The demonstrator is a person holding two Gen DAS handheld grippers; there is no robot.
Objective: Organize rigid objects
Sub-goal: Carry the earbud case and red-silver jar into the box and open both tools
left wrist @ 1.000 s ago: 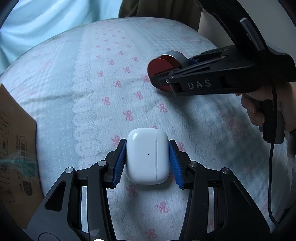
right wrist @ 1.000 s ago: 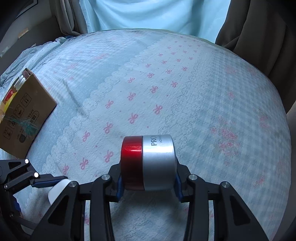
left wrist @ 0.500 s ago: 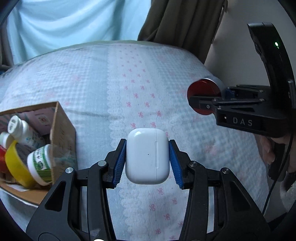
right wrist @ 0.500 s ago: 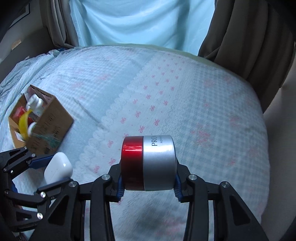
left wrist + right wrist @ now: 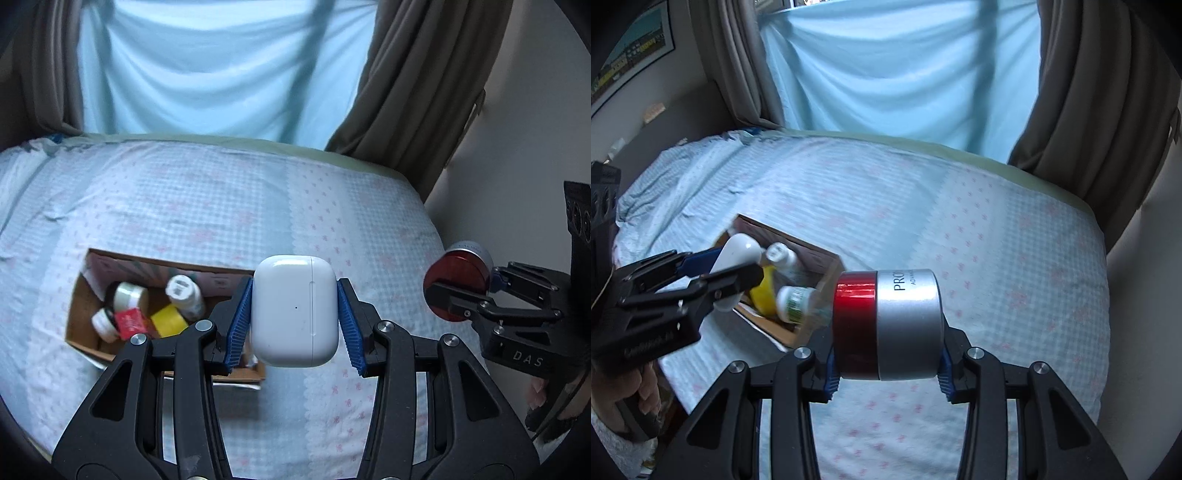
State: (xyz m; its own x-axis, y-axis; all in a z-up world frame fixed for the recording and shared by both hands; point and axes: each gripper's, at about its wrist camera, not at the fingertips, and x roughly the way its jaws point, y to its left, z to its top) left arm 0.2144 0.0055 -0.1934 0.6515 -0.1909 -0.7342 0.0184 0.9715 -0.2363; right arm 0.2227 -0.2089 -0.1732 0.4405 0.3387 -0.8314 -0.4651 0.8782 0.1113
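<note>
The left tongs (image 5: 295,325) grip a white case (image 5: 295,310) in the air above the bed (image 5: 184,206), just beside the open box (image 5: 85,295). The right tongs (image 5: 886,363) grip a red and silver jar (image 5: 886,325) lying sideways, marked "PRO". On the right tool body "DAS" is written.

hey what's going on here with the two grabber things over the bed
A person is tidying small items into a cardboard box on the bed. The left gripper has its jaws shut on a white earbud case, held in the air near the box's right end. The right gripper is clamped on a red and silver jar, also off the bed, to the right of the box. The box already holds a few bottles and a yellow item. Neither held item has gone in.
</note>
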